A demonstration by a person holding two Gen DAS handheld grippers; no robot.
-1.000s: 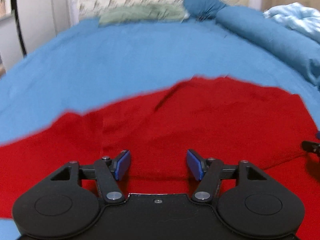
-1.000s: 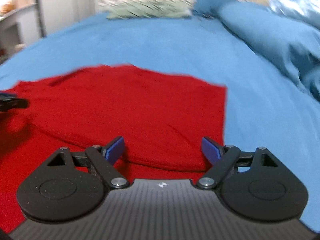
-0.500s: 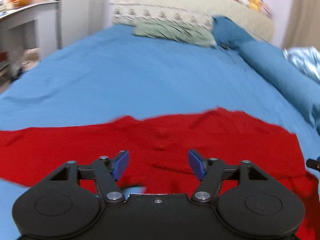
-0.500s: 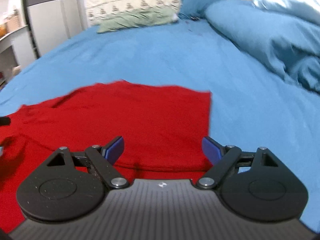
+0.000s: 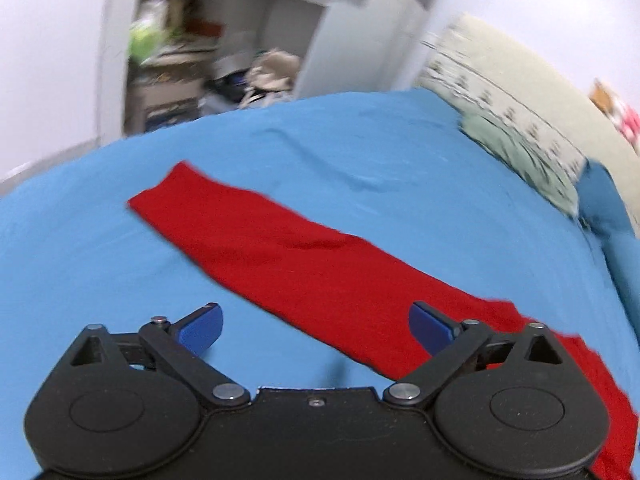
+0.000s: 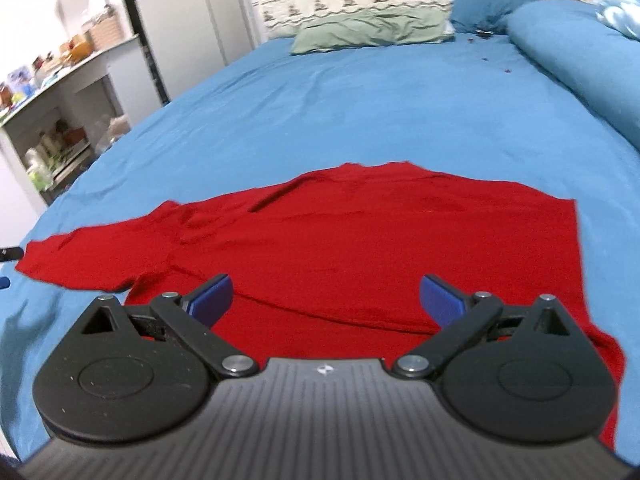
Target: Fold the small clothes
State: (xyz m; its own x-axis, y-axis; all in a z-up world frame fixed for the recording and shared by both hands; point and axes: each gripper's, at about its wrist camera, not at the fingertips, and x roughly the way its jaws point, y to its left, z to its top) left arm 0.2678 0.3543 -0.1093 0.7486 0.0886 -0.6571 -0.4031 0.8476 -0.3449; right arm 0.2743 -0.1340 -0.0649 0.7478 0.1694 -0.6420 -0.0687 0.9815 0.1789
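Blue-padded left tool [image 5: 315, 326], jaws just spread wide and empty, hangs over the red garment's sleeve [image 5: 256, 236], which runs diagonally away toward the bed's [image 5: 400, 152] edge. The right tool [image 6: 325, 298], released too, hovers over the garment's body [image 6: 400, 240]; bare sheet lies all round.

Home bedroom: bed [image 6: 360, 100], pillow [image 6: 368, 32]

red garment [image 6: 360, 248] | flat on bed, partly folded | one sleeve [image 5: 248, 236] stretched out
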